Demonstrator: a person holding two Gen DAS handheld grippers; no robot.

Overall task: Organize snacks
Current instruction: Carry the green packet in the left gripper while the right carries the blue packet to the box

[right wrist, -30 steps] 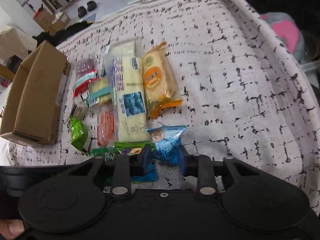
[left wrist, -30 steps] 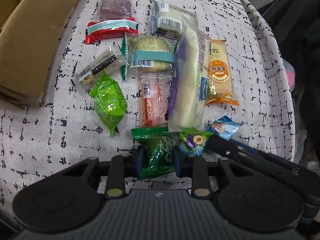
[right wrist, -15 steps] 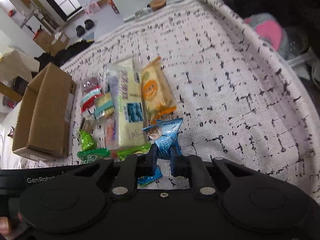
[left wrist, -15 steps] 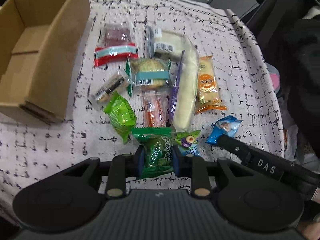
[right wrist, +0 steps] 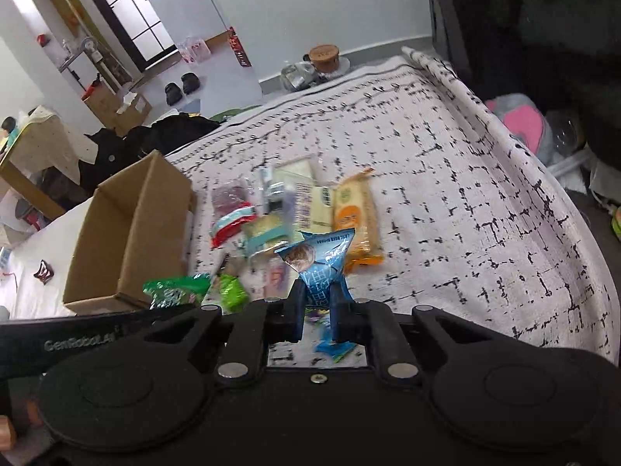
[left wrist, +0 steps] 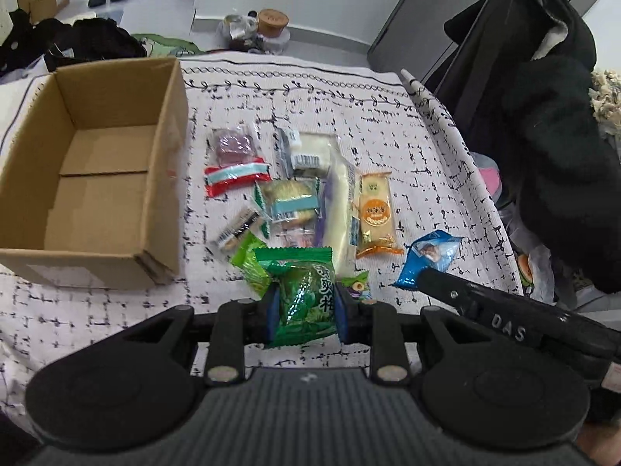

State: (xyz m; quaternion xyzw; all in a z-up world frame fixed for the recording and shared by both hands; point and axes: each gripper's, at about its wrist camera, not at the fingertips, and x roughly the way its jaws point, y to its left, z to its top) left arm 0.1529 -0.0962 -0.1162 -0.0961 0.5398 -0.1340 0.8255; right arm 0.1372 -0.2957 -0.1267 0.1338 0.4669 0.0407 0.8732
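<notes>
Both grippers hover off the tablecloth's (left wrist: pixel 388 116) near edge, left gripper (left wrist: pixel 304 306) clamping the green packet (left wrist: pixel 306 299), right gripper (right wrist: pixel 314 305) pinching the blue packet (right wrist: pixel 320 260), far half bare.

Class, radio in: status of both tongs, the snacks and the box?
Left tongs shut on green packet. Right tongs shut on blue packet. Cardboard box open, nothing inside, path unobstructed.
</notes>
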